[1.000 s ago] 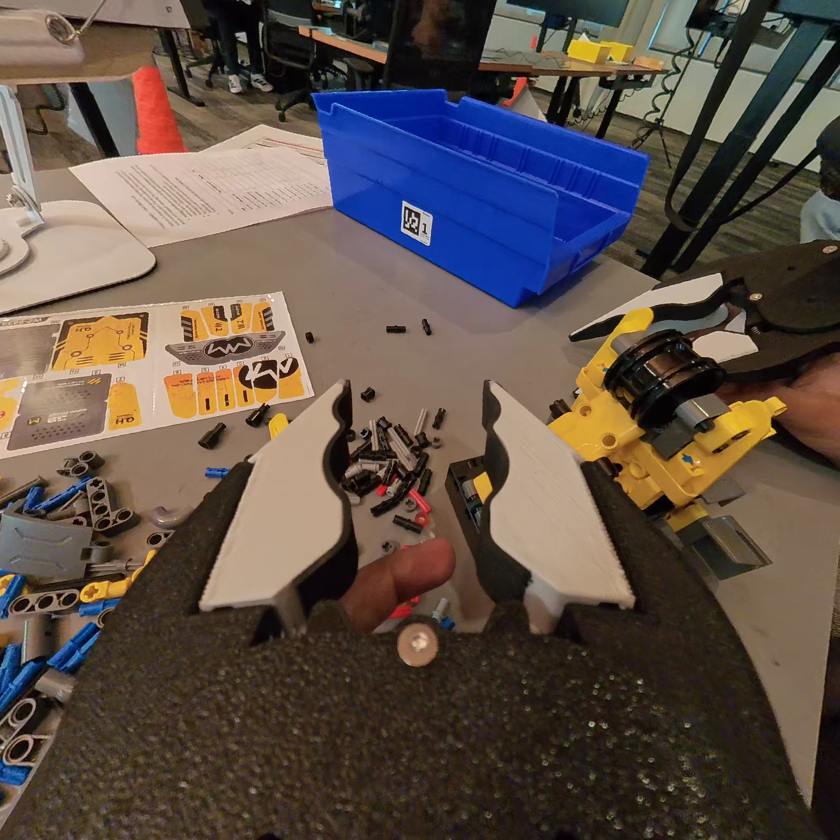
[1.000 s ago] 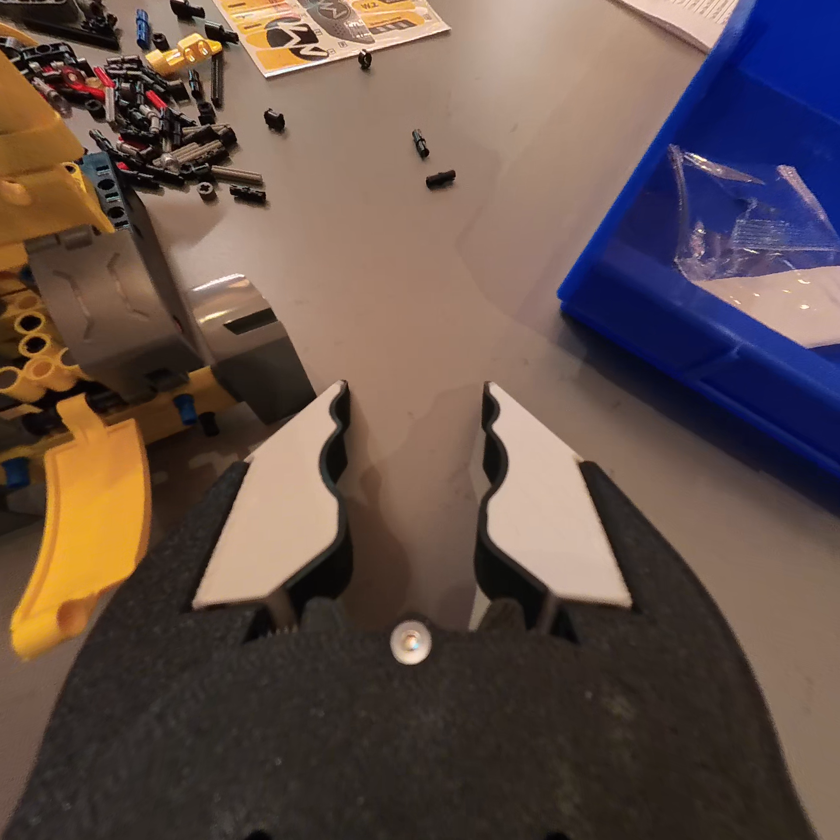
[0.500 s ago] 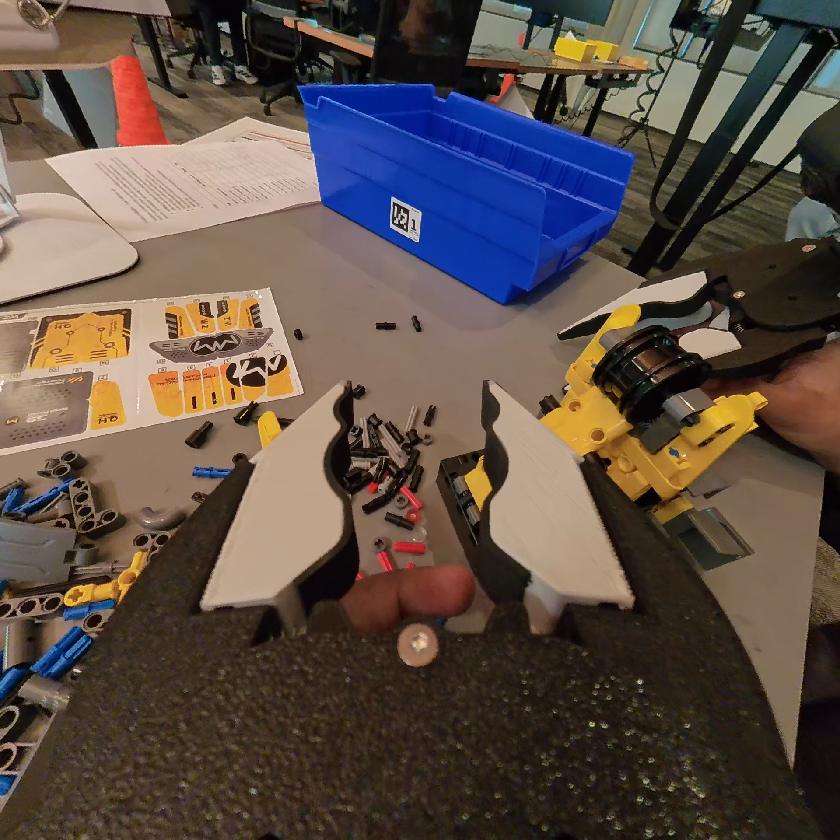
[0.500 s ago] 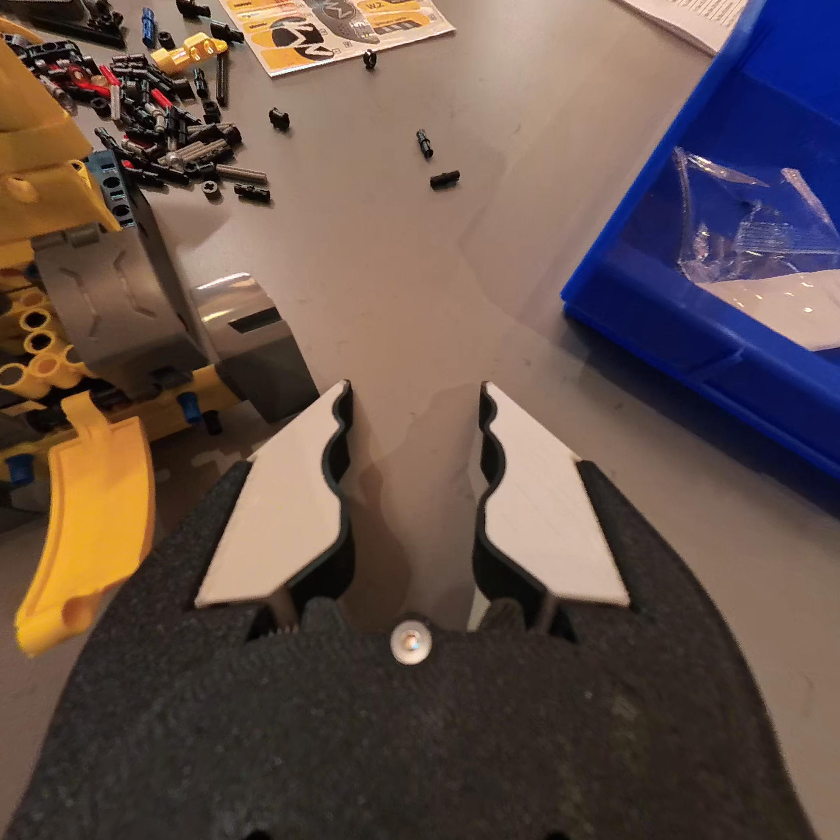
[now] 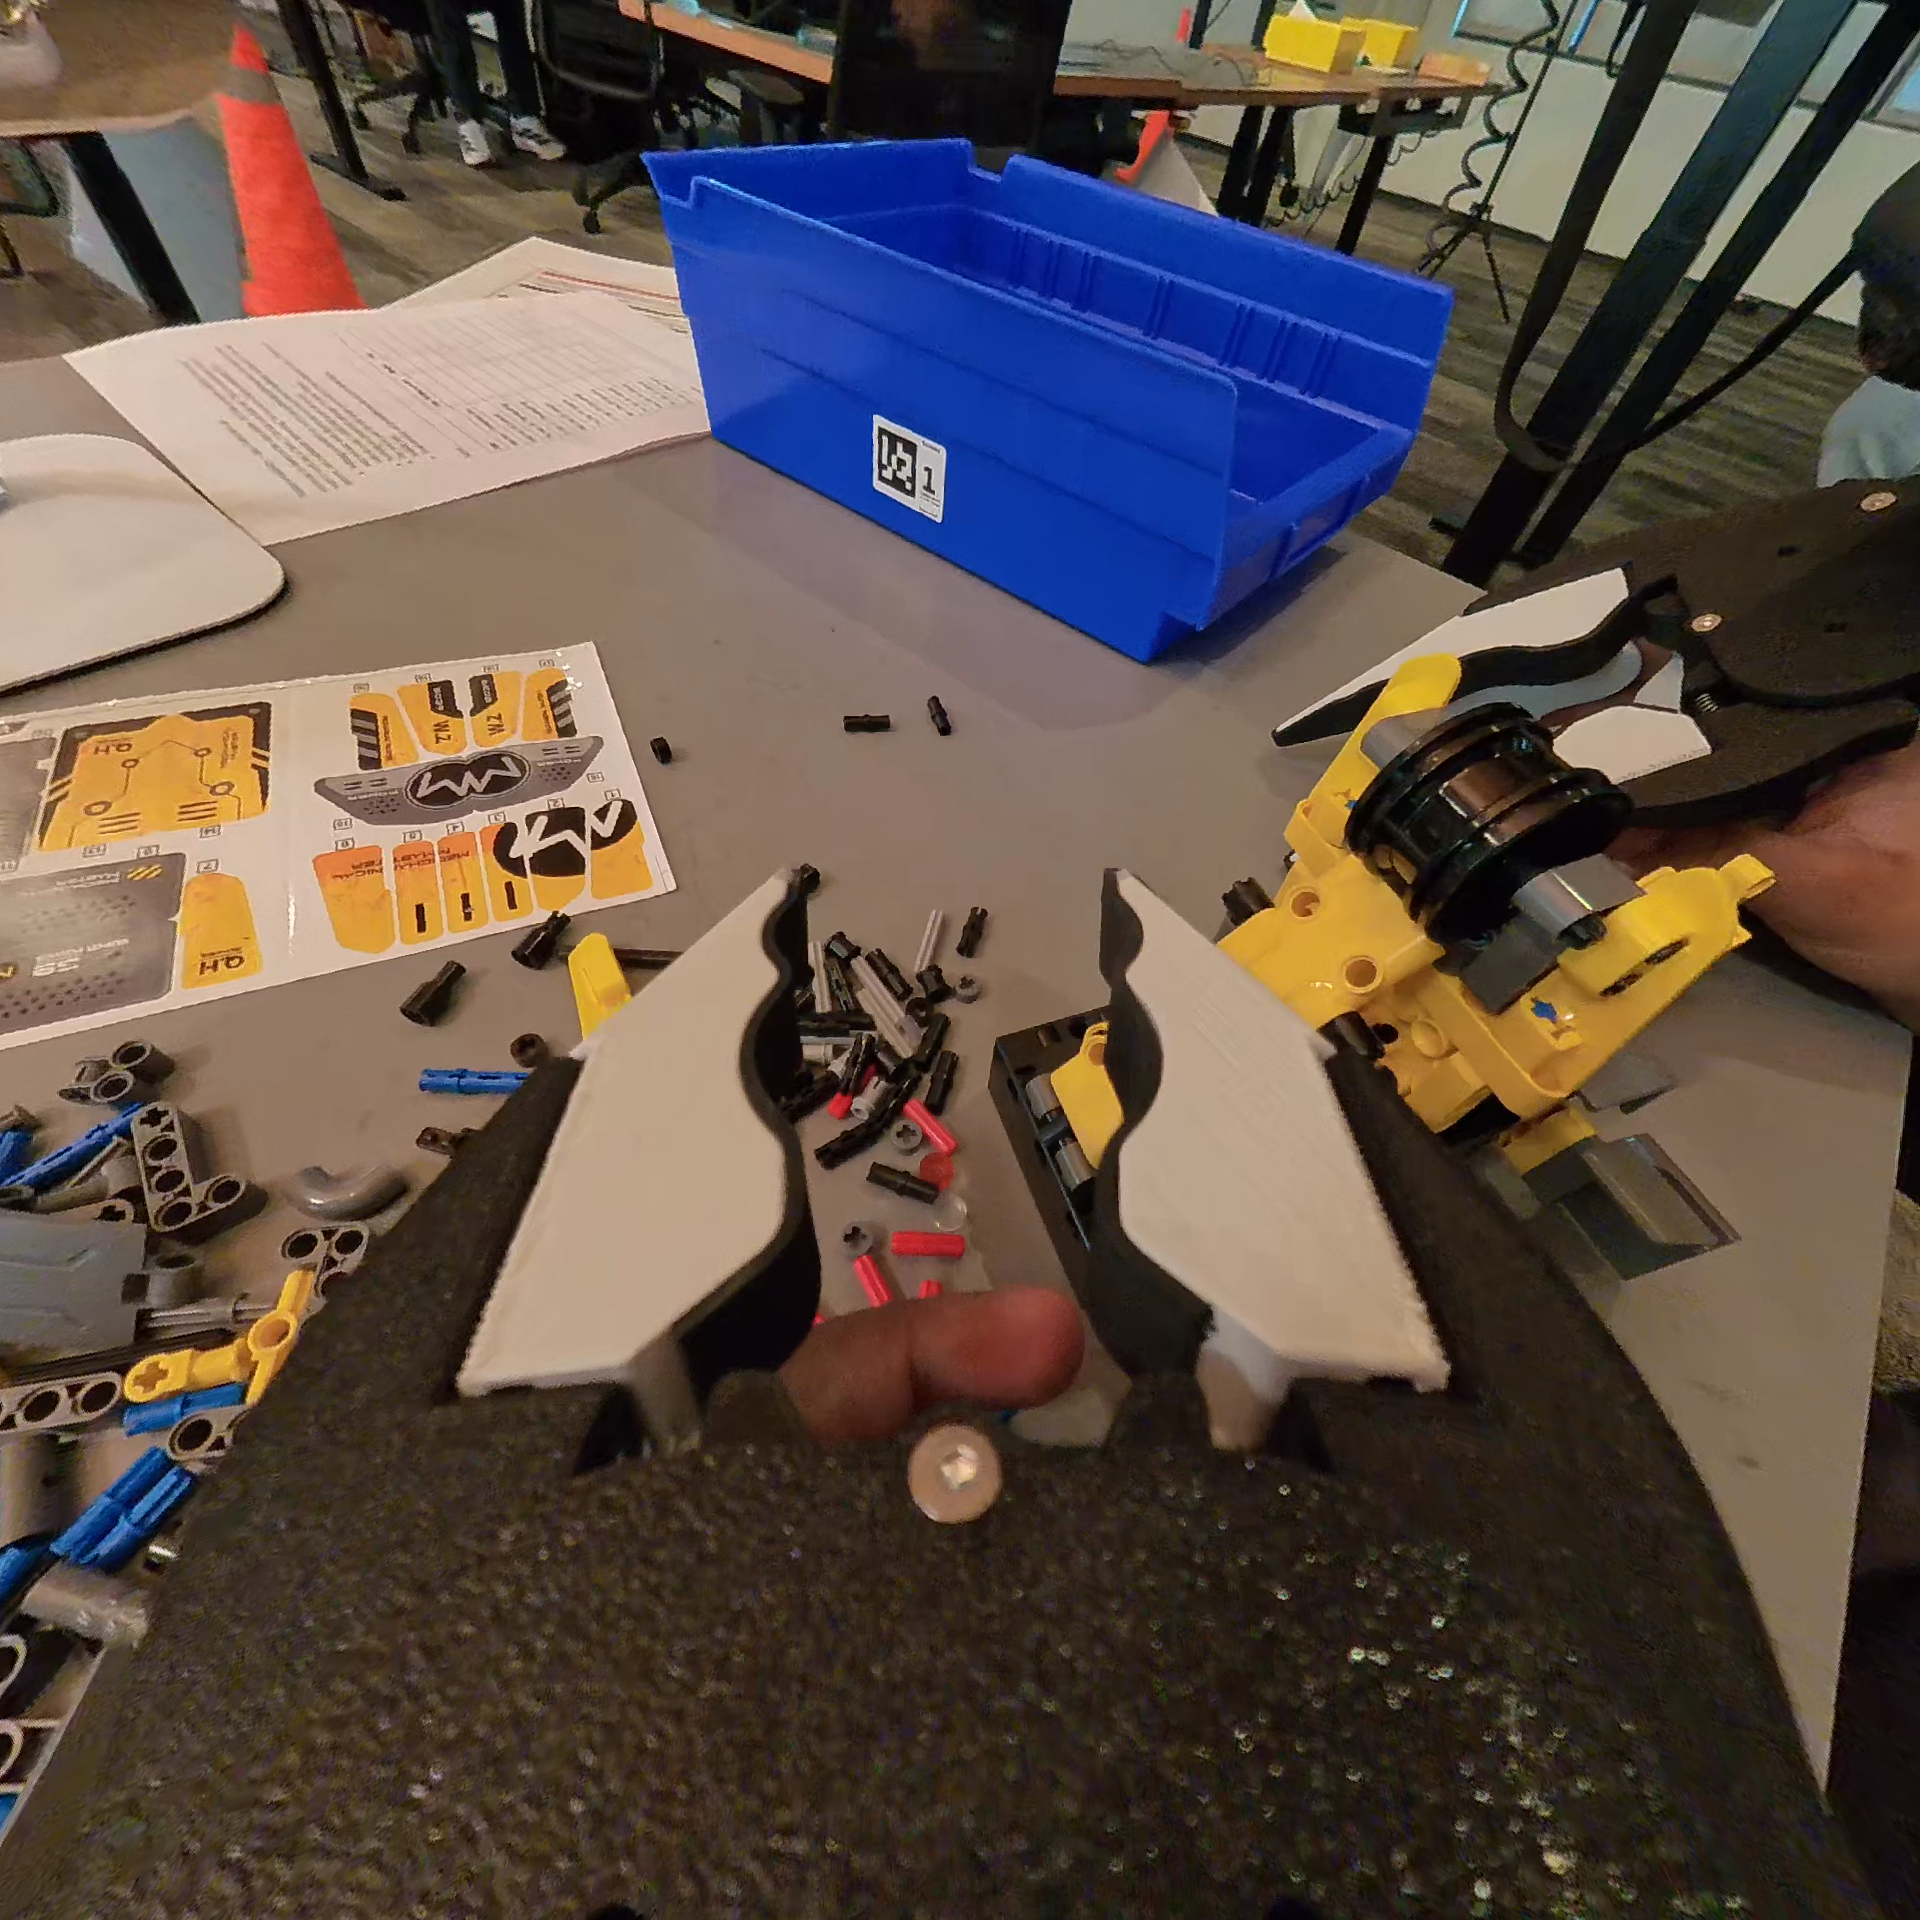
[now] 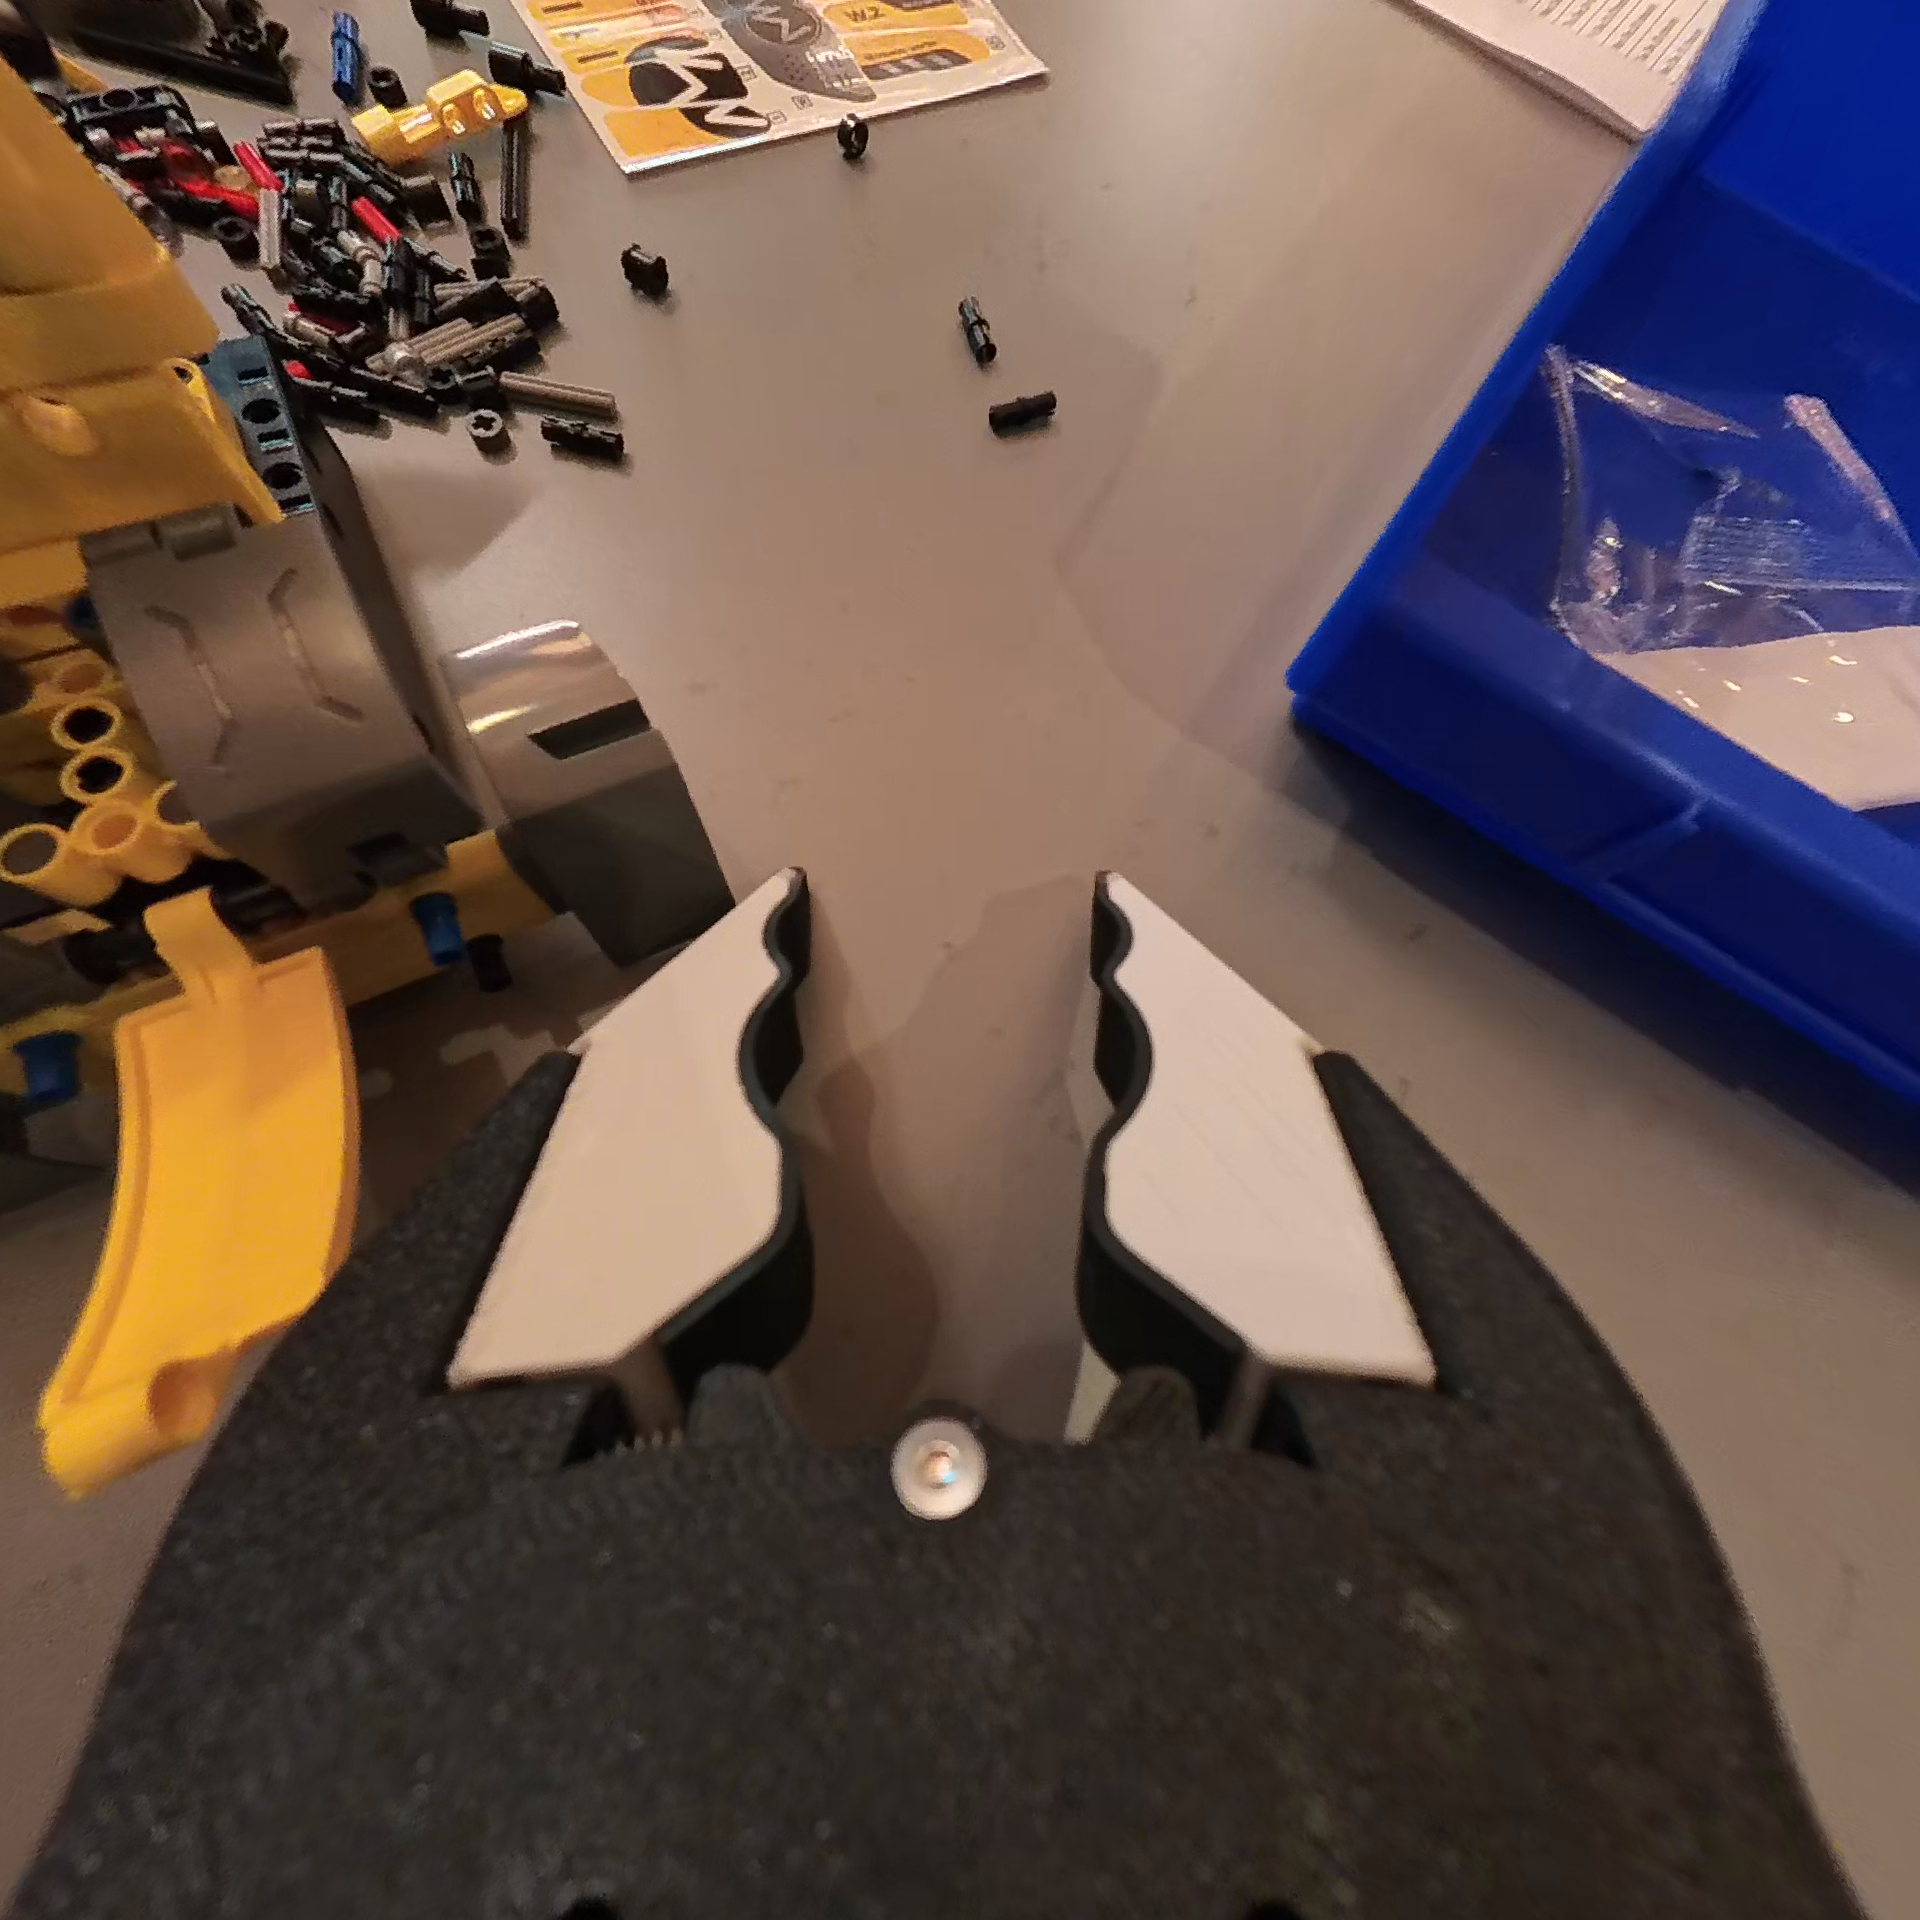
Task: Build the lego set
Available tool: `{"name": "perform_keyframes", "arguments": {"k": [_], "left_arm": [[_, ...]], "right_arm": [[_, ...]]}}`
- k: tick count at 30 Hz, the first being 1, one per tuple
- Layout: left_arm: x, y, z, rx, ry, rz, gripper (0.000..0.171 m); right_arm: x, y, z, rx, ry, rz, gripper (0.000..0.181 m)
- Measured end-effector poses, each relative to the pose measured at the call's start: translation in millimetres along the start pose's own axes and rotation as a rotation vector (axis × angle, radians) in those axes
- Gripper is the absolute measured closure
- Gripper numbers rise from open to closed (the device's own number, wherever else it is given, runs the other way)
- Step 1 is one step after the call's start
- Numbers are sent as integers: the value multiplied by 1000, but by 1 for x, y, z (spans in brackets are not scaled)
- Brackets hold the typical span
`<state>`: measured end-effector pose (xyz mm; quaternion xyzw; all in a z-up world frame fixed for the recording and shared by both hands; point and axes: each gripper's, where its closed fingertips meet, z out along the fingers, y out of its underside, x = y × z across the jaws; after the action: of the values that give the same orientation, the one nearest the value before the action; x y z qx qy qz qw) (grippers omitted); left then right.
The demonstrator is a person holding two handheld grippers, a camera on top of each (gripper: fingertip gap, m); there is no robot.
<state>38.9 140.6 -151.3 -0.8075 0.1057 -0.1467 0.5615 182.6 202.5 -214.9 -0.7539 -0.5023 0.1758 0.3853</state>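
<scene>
Left hand-held gripper (image 5: 951,883): jaws spread wide, nothing between them, hovering over the pin pile (image 5: 883,1049) on the grey table (image 5: 748,582). One fingertip (image 5: 935,1351) shows at the jaw base. Fingers are white ribbed plastic with black wavy inner edges; body is black, grainy.

Right hand-held gripper (image 6: 951,883): also wide apart, empty, over bare table just right of the yellow model (image 6: 156,727).

Landmark = yellow model (image 5: 1455,966), blocky yellow/grey plastic brick build with one black ribbed wheel hub (image 5: 1475,810) on top.
- Left of it: pin pile, small black, grey and red cylindrical pins, too many to count reliably.
- Farther left: 1 glossy sticker sheet (image 5: 312,821), yellow/black decals; loose blue, grey and yellow beams (image 5: 156,1247) below it.
- Beyond it: 1 blue plastic bin (image 5: 1039,364), rectangular, ribbed walls, white tag on its side. Clear crinkled bag (image 6: 1714,499) inside.
- 2 stray black pins (image 6: 1003,364) between the model and the bin.
- Printed paper sheets (image 5: 395,384), left of the bin.
</scene>
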Motion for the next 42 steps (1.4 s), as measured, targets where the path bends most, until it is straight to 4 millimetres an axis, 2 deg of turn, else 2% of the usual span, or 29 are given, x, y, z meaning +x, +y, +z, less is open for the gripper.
{"name": "perform_keyframes", "arguments": {"k": [32, 40, 42], "left_arm": [[-4, 7, 5, -52, -23, -13, 116], [-7, 1, 2, -11, -34, -13, 116], [-6, -1, 1, 2, -38, 3, 116]], "right_arm": [[-2, 0, 0, 4, 7, -23, 130], [-1, -1, 0, 4, 7, -18, 130], [6, -3, -2, 20, 51, -5, 130]]}}
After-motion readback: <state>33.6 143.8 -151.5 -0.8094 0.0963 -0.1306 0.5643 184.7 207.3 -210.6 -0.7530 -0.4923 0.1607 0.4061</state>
